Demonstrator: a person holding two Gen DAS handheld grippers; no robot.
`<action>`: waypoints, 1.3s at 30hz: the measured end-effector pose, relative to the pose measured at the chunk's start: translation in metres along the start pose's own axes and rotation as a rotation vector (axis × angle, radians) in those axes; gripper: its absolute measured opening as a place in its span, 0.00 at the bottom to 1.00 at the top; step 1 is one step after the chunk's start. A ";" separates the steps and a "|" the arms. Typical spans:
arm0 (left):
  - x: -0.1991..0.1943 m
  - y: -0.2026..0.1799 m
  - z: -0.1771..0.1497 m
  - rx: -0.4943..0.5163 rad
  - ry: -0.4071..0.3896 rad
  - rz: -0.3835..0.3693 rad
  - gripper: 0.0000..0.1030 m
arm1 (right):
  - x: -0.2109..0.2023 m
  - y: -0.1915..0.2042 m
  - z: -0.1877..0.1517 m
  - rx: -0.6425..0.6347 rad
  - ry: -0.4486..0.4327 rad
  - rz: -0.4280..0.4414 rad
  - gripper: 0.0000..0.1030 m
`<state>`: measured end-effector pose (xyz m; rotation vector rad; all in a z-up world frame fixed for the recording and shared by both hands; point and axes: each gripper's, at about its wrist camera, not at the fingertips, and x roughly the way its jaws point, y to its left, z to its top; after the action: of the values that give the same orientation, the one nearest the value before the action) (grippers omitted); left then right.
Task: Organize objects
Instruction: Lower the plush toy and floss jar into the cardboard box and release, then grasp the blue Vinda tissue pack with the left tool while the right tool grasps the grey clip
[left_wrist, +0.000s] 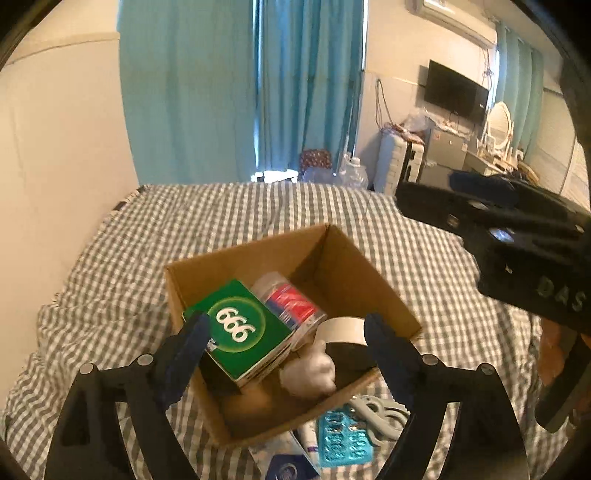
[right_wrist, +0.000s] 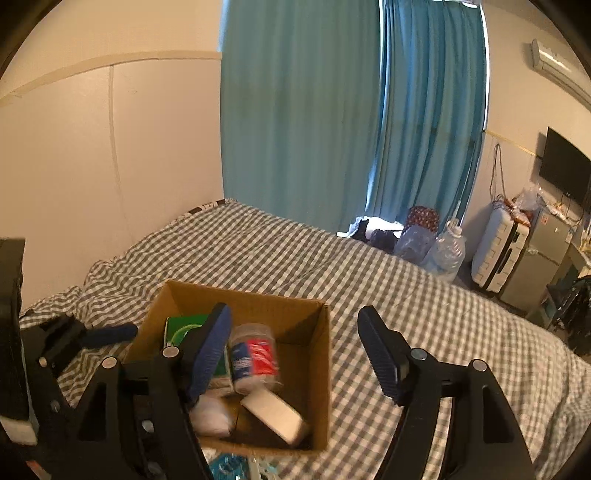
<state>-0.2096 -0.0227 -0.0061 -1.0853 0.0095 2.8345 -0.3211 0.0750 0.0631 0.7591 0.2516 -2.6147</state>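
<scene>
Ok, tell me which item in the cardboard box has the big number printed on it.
The green box, marked 999 in white. The clear jar beside it has a red and blue label; the tape roll is plain white.

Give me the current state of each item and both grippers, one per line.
Cardboard box: open, on the bed.
Green box: in the box, tilted.
Clear jar: in the box, on its side.
Tape roll: in the box.
Scissors: outside, on the bed.
Blue blister pack: outside, beside the scissors.
Left gripper: open, empty.
Right gripper: open, empty.
</scene>
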 end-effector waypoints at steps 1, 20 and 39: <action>-0.008 -0.001 0.002 -0.001 -0.007 0.004 0.86 | -0.011 0.000 0.001 -0.003 -0.005 -0.002 0.70; -0.174 -0.026 -0.012 -0.038 -0.255 0.133 1.00 | -0.206 -0.014 -0.001 -0.035 -0.186 -0.057 1.00; -0.101 -0.001 -0.102 -0.189 -0.151 0.253 1.00 | -0.144 -0.013 -0.100 -0.019 -0.038 0.052 1.00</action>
<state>-0.0665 -0.0360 -0.0150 -0.9606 -0.1462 3.1936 -0.1681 0.1618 0.0589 0.6997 0.2428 -2.5713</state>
